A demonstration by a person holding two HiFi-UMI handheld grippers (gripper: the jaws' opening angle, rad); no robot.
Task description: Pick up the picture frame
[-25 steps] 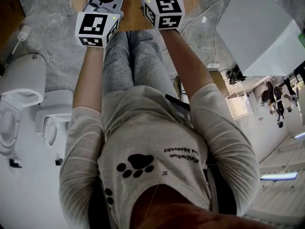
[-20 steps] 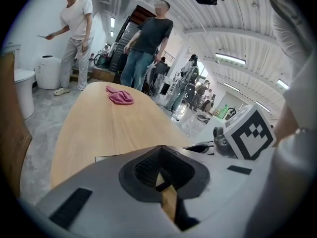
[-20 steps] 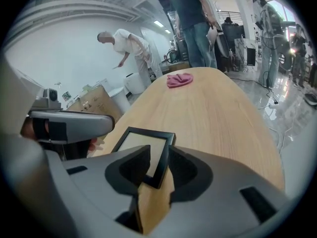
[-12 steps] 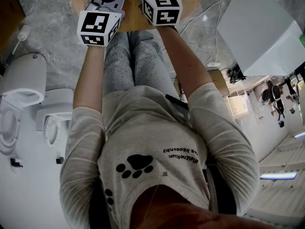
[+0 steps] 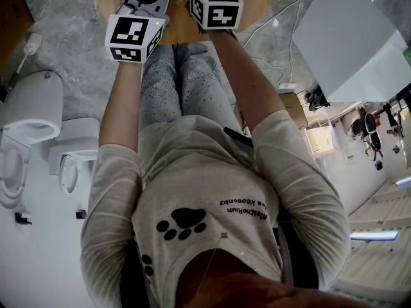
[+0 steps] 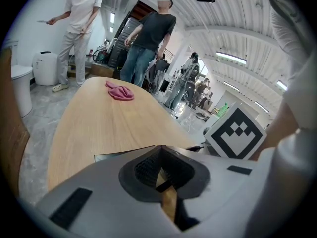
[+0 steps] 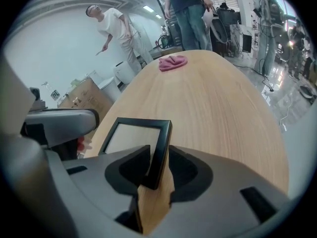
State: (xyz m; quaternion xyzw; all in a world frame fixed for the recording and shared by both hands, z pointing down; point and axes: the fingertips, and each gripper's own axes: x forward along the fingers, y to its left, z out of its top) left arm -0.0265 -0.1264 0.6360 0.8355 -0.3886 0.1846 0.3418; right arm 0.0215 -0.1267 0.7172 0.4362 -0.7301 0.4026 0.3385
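Note:
A black picture frame (image 7: 134,137) with a pale pane lies on the wooden table (image 7: 223,98). In the right gripper view its thick right edge stands between the jaws of my right gripper (image 7: 155,158). Those jaws are spread wide, and wood shows in the gap below the frame's corner. In the left gripper view a strip of the frame (image 6: 119,155) shows just past my left gripper (image 6: 159,150). Its tips meet at the frame's corner, and I cannot tell if they pinch it. The head view shows only the two marker cubes, left (image 5: 133,37) and right (image 5: 216,7).
A pink cloth (image 7: 172,62) lies at the far end of the table. Two people stand beyond it, beside a cardboard box (image 7: 84,100). In the head view a toilet (image 5: 29,117) is on the left, and a white box (image 5: 347,37) and cables lie on the floor at right.
The right gripper's marker cube has shifted up the picture toward the table and tilted. The left cube has hardly moved.

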